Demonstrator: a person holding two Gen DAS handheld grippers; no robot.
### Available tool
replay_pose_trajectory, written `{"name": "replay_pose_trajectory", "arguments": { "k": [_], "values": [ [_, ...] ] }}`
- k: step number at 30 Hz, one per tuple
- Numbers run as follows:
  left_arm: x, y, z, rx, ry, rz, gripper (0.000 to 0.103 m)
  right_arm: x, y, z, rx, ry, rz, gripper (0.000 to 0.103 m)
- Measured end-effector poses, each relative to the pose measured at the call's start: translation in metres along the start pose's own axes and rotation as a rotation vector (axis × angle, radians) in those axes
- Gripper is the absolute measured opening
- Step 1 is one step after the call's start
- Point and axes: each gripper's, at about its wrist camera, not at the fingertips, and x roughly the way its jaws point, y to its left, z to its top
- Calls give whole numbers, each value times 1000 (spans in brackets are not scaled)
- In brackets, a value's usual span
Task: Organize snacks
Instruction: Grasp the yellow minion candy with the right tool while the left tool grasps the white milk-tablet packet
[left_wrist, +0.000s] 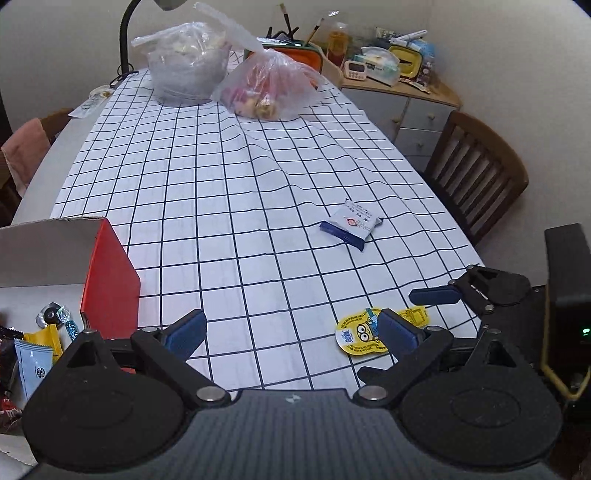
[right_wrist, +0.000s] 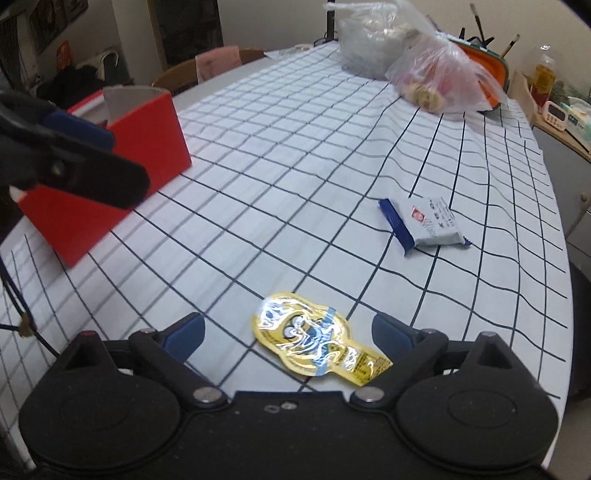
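A yellow Minion snack packet (right_wrist: 317, 343) lies flat on the checked tablecloth, between the open fingers of my right gripper (right_wrist: 288, 332); it also shows in the left wrist view (left_wrist: 360, 334). A blue and white snack packet (right_wrist: 428, 223) lies farther out on the cloth, also in the left wrist view (left_wrist: 351, 223). A red box (right_wrist: 122, 173) stands at the left; the left wrist view shows its inside (left_wrist: 40, 343) holding several snacks. My left gripper (left_wrist: 291, 330) is open and empty beside the box. The right gripper appears in the left wrist view (left_wrist: 436, 295).
Two plastic bags (left_wrist: 229, 77) with food sit at the far end of the table, with an orange container (left_wrist: 299, 59) behind them. A wooden chair (left_wrist: 476, 173) stands at the right side, a cluttered cabinet (left_wrist: 399, 85) beyond it. A lamp stem (left_wrist: 125, 37) rises at far left.
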Motion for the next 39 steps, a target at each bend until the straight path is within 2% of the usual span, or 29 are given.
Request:
{"name": "replay_pose_trajectory", "arguments": {
  "k": [8, 11, 13, 15, 22, 32, 39],
  "values": [
    [16, -4, 11, 4, 19, 28, 99, 22, -7, -3, -76, 58, 42, 82],
    [23, -8, 17, 21, 25, 30, 99, 23, -10, -2, -82, 45, 54, 81],
    [29, -12, 21, 37, 29, 28, 99, 22, -13, -1, -80, 39, 55, 76],
    [36, -16, 26, 55, 34, 30, 99, 19, -14, -1, -85, 34, 65, 66],
    [69, -33, 46, 130, 62, 16, 99, 12, -16, -9, -72, 34, 38, 65],
    [143, -76, 78, 311, 102, -38, 99, -21, -50, -30, 124, 26, 9, 65],
    [192, -91, 95, 384, 160, -67, 98, -40, -59, -45, 211, 8, -9, 65]
  ]
}}
